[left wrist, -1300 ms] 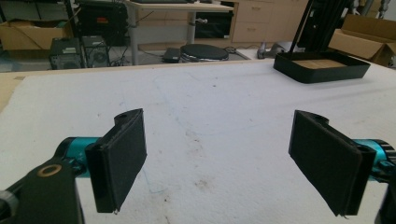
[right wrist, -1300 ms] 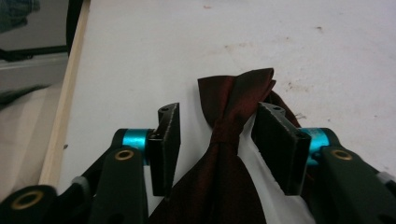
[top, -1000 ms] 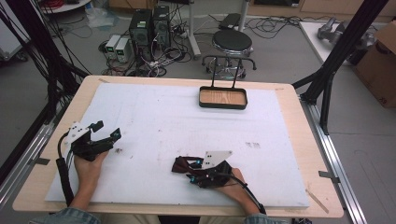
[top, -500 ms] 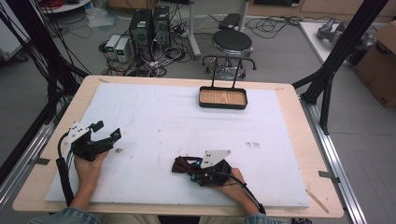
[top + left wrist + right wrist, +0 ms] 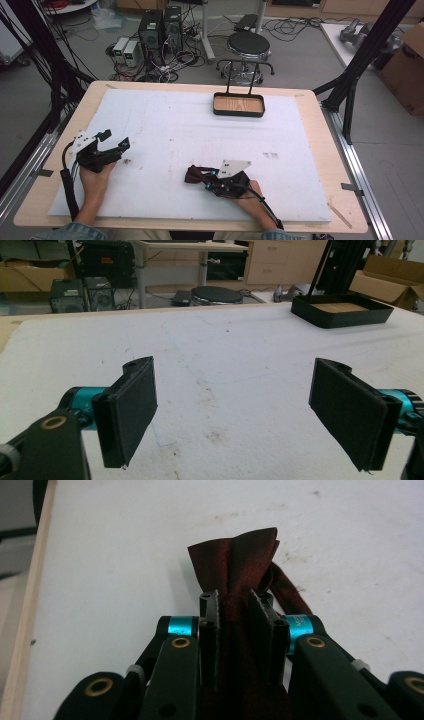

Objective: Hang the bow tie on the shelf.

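R gripper fingers just clamped dark-red cloth.

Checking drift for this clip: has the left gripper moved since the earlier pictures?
No. The left gripper sits at the same spot by the mat's left edge.

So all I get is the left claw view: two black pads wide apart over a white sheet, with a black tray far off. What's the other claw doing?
Observer: The right claw is clamped on a dark red cloth; its jaws have just been closing on it.
Operator: Where on the table?
Observer: Low over the white sheet, near the person's edge.
Operator: Is the cloth flat?
Observer: No, it's bunched and fans out past the jaw tips.
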`<state>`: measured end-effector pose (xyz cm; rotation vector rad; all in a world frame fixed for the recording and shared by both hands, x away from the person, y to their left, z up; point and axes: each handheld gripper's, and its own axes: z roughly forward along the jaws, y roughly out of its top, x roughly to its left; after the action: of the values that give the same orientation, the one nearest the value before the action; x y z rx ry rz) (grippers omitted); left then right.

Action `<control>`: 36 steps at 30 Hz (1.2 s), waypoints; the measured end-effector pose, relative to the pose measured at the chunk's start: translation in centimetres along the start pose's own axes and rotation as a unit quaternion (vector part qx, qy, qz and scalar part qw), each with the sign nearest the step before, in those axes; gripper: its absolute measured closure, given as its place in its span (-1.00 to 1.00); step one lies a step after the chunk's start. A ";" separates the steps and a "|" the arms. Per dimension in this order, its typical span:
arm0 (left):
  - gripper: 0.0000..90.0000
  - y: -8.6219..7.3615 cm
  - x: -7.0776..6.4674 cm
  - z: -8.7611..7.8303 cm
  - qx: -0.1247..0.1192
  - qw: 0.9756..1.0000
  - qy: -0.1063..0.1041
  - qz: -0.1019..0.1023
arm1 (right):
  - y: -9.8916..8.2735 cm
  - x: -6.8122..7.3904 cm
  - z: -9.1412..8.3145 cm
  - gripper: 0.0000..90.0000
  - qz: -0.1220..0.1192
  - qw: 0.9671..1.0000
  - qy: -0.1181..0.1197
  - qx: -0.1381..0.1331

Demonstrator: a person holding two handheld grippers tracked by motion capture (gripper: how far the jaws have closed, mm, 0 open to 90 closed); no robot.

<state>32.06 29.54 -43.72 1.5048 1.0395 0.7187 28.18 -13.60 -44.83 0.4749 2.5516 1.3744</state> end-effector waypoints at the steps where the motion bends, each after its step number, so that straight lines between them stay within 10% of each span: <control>1: -0.57 0.0 0.0 0.0 0.000 1.000 0.000 0.000 | 0.0 0.0 -0.1 0.67 0.003 1.000 -0.001 -0.005; 12: -0.57 0.0 0.0 0.1 0.001 1.000 -0.002 -0.001 | -0.3 -1.3 -1.5 0.68 0.053 0.996 -0.027 -0.073; 36: -0.57 0.0 0.0 0.1 0.001 1.000 -0.004 -0.002 | 2.6 -5.7 -3.2 0.68 0.110 0.987 -0.059 -0.096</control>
<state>32.12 29.53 -43.71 1.5057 1.0369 0.7100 32.90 -16.85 -40.73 0.7954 2.2980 1.5953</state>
